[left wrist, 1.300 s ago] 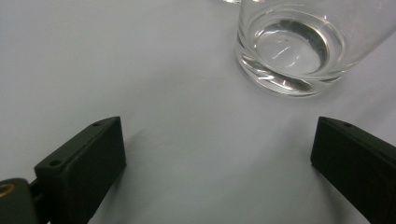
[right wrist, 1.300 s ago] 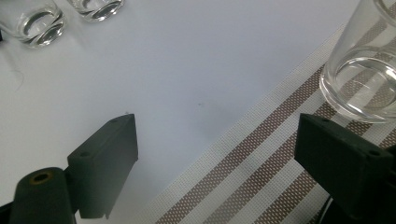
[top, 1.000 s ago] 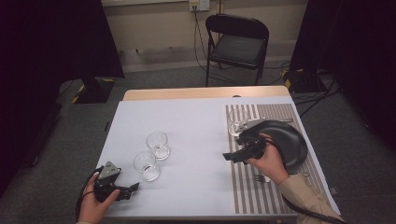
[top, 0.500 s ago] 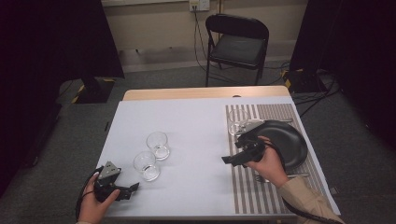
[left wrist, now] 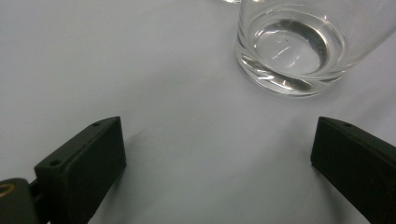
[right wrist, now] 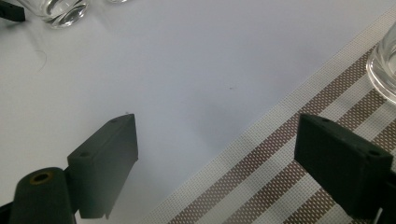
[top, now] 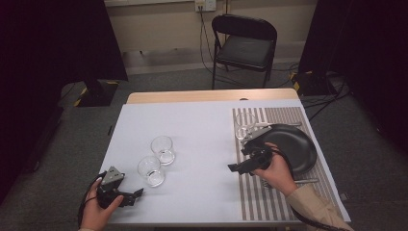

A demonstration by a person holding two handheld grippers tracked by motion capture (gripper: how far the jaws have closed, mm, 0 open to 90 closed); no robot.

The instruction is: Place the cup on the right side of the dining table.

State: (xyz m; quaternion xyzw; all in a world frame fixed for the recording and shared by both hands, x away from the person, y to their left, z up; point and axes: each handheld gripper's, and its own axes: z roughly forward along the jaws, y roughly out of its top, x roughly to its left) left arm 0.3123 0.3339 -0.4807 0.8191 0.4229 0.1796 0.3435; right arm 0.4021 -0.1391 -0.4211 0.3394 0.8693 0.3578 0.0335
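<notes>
One glass (top: 245,126) already stands on the striped placemat (top: 269,207) beside the black plate (top: 293,147), while two more glasses — the nearer glass (top: 151,170) and the farther glass (top: 162,149) — wait well apart from it on the white tabletop (top: 202,130). Both tongs are wide open and hold nothing: the left tongs (top: 137,194) sit just short of the nearer glass, the right tongs (top: 234,167) hover at the placemat's edge — so, by my reading, the setting is partly done, with two glasses left to move
</notes>
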